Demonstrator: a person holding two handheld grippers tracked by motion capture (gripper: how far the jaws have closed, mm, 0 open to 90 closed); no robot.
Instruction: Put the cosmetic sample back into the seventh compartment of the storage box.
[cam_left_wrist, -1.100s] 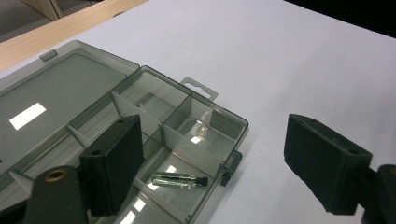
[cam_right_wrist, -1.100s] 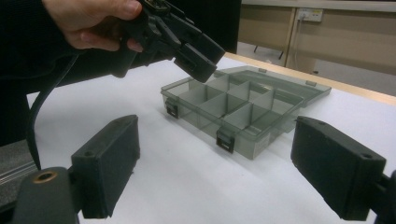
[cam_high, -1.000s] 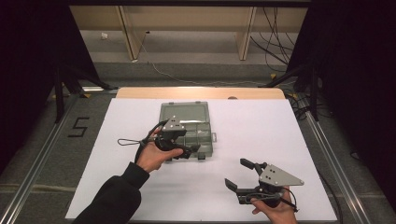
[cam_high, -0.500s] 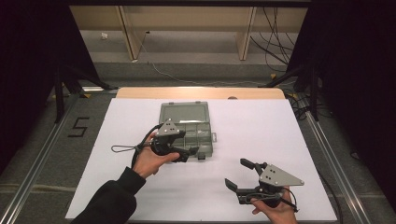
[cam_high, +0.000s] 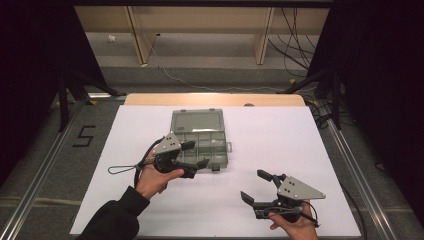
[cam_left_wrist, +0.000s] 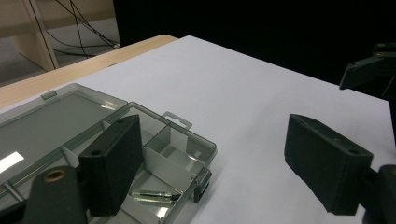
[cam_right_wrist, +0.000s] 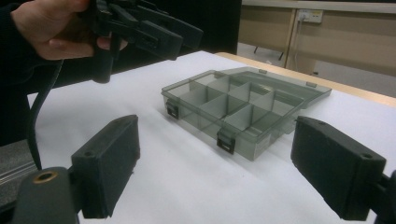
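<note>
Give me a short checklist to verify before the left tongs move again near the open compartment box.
1. Compartment box lid open, lying flat behind the tray: ok.
2. Left tongs open, nothing between the jaws: ok.
3. Small slim item lies in a front corner compartment, seen in the left gripper view: ok; what it is, cannot tell.
4. Right tongs open, empty, apart from the box: ok.
5. White table cover bare around the box: ok.
6. Front latches undone, hanging on the box front: ok.

White-covered table (cam_high: 300, 150), grey floor (cam_high: 210, 55), wooden shelving (cam_high: 137, 30), black curtains (cam_high: 380, 75)
</note>
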